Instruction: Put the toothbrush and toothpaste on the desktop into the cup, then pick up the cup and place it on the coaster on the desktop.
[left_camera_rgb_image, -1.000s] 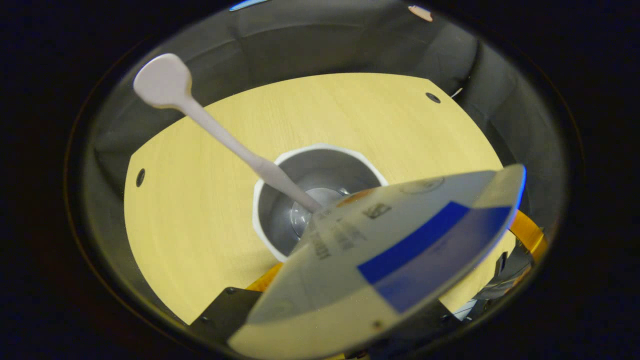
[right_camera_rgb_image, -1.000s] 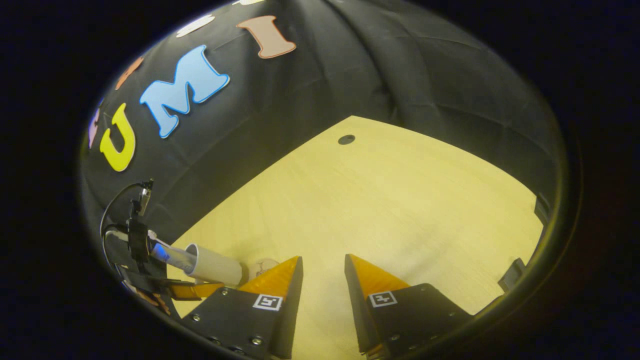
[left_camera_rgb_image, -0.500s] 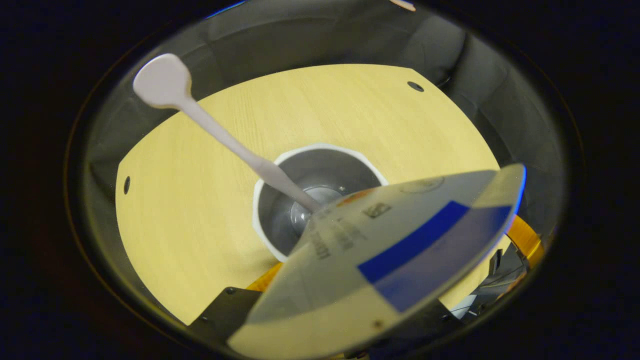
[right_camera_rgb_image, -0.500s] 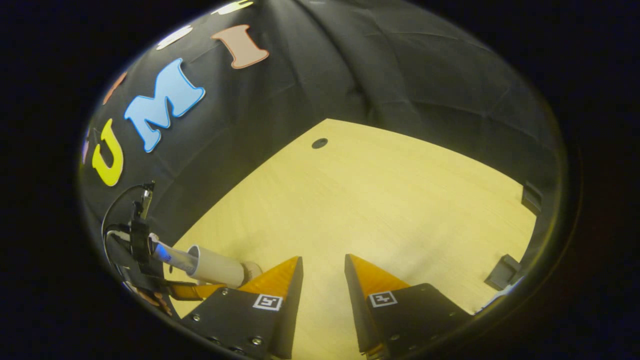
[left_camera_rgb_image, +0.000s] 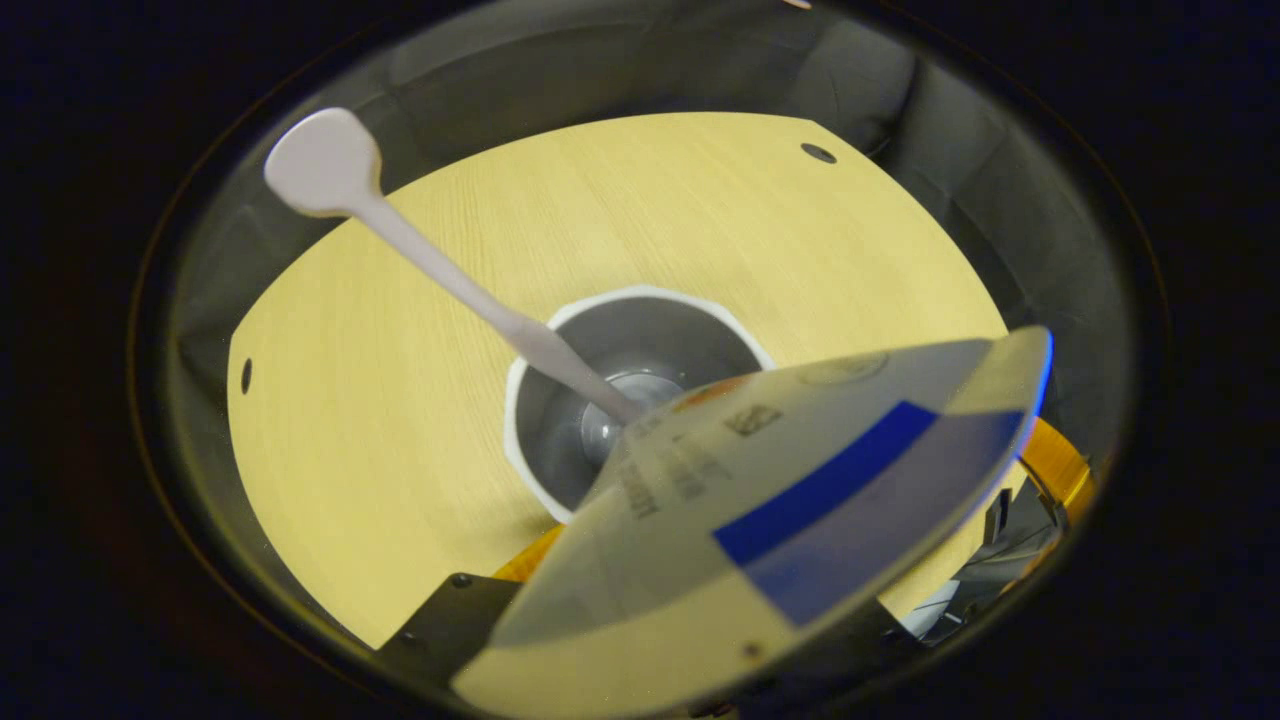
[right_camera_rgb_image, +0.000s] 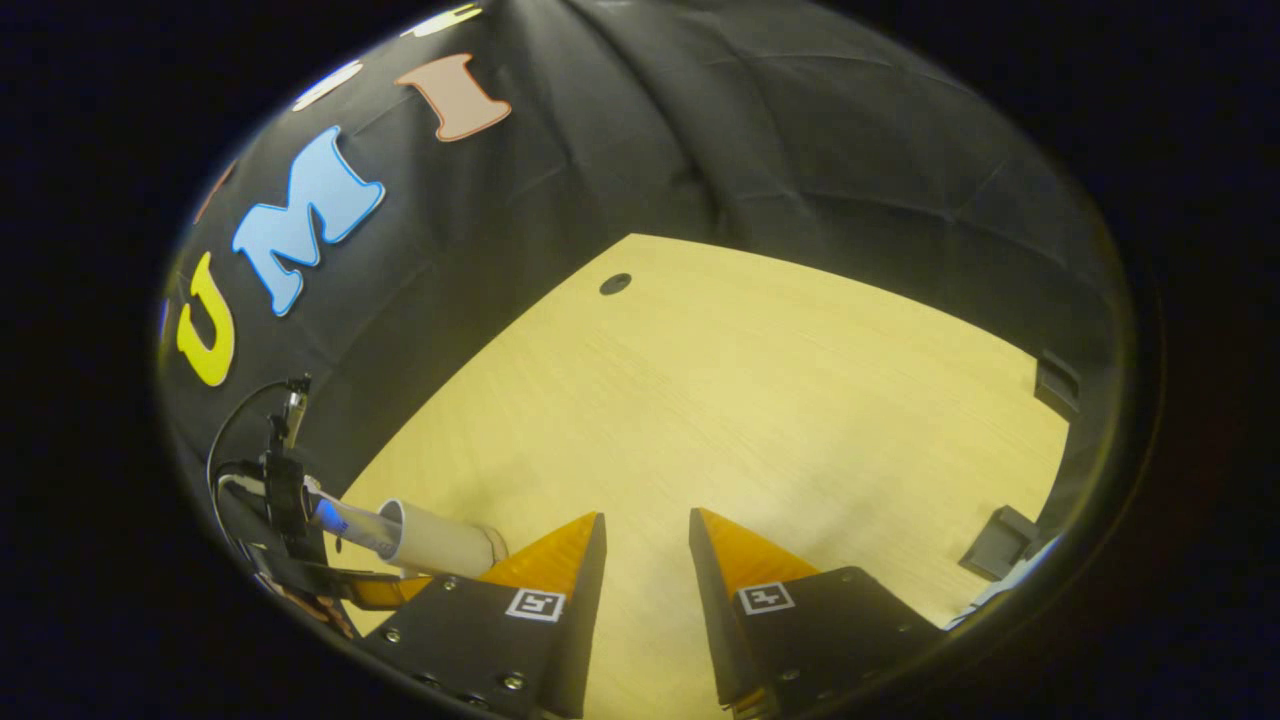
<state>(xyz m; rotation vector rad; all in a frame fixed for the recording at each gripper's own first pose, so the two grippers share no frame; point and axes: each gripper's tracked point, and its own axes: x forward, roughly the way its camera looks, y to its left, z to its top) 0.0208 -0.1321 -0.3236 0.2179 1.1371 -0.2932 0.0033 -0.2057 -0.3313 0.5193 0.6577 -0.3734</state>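
Note:
In the left gripper view I look straight down into the white cup (left_camera_rgb_image: 640, 305) with its grey inside. The white toothbrush (left_camera_rgb_image: 420, 255) leans out of it to the upper left. The toothpaste tube (left_camera_rgb_image: 800, 500), white with a blue band, stands in it and covers the lower right. My left gripper (left_camera_rgb_image: 790, 510) is shut on the cup, one finger on each side of it. In the right gripper view, the cup (right_camera_rgb_image: 440, 543) shows small at the lower left, held by that same gripper above the wooden desktop (right_camera_rgb_image: 760, 400). My right gripper (right_camera_rgb_image: 645, 515) hangs open over the desktop with nothing between its fingers.
The desktop has small round holes (left_camera_rgb_image: 818, 153) (right_camera_rgb_image: 614, 283) near its edges. Black clamps (right_camera_rgb_image: 1000, 540) sit at its right edge in the right gripper view. The black booth wall (right_camera_rgb_image: 700, 130) closes off the far side.
The desktop slides under the cup in the left gripper view while the cup, brush and tube keep their place, so the cup is travelling. The right gripper's view has swung slightly; it stays open.

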